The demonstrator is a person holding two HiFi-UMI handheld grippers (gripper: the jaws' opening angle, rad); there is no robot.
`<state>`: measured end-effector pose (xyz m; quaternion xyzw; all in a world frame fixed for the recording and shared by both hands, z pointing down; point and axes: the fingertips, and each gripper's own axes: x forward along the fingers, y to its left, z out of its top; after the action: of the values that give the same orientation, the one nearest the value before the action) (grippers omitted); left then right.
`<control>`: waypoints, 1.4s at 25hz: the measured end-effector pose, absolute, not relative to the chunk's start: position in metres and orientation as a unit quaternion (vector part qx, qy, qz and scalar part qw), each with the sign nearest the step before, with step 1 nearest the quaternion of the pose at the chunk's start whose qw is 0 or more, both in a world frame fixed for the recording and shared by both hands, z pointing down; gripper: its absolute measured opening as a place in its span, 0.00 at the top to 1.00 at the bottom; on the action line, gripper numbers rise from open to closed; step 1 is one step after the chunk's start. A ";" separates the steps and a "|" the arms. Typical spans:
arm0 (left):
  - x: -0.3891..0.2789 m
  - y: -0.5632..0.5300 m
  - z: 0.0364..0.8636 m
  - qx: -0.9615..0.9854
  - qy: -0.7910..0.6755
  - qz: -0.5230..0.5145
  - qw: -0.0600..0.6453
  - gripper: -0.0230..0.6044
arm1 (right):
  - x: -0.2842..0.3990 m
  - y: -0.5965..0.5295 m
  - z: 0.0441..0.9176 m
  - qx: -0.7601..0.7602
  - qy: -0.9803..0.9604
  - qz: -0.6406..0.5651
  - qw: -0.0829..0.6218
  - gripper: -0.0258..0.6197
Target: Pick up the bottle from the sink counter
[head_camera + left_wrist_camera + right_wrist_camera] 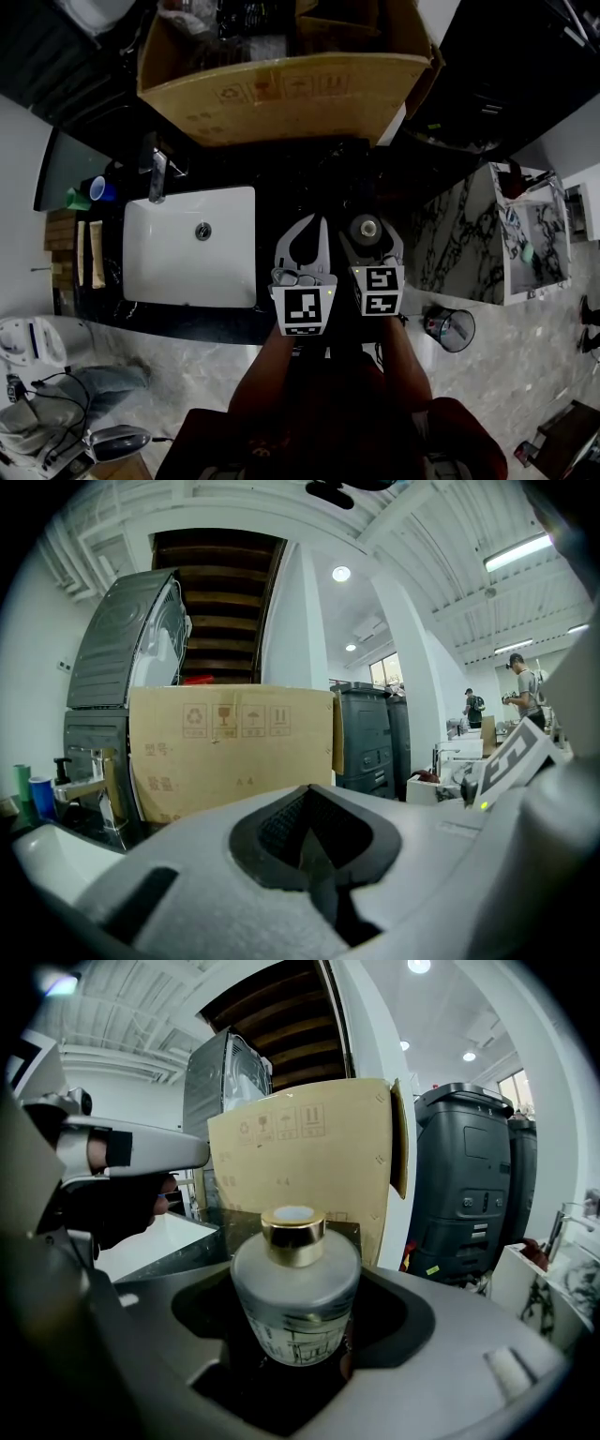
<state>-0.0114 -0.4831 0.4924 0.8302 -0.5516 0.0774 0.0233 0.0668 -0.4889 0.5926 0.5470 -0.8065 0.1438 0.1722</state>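
A frosted glass bottle (294, 1288) with a gold collar stands upright between the jaws of my right gripper (296, 1340). Its body fills the dark notch, and the jaws are shut on it. In the head view the bottle (366, 228) shows from above, over the black counter (281, 173) to the right of the sink. My left gripper (306, 227) hangs close beside it on the left, its jaws pressed together with nothing in them. The same shut notch of the left gripper (317, 855) fills the bottom of its own view.
A white sink basin (159, 272) with a faucet (157, 176) lies left of the grippers. A big cardboard box (281, 94) stands at the counter's back. Blue and green cups (92, 191) sit at the far left. A small bin (452, 328) stands on the floor.
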 end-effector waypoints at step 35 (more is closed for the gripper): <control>0.009 -0.428 0.364 0.832 -0.547 -0.023 -0.087 0.96 | 0.083 -0.447 0.424 0.561 -0.825 0.015 0.059 0.44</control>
<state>0.0095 -0.4279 0.3643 0.8325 -0.5467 -0.0229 -0.0871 0.0834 -0.4471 0.4240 0.5614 -0.8253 0.0148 0.0589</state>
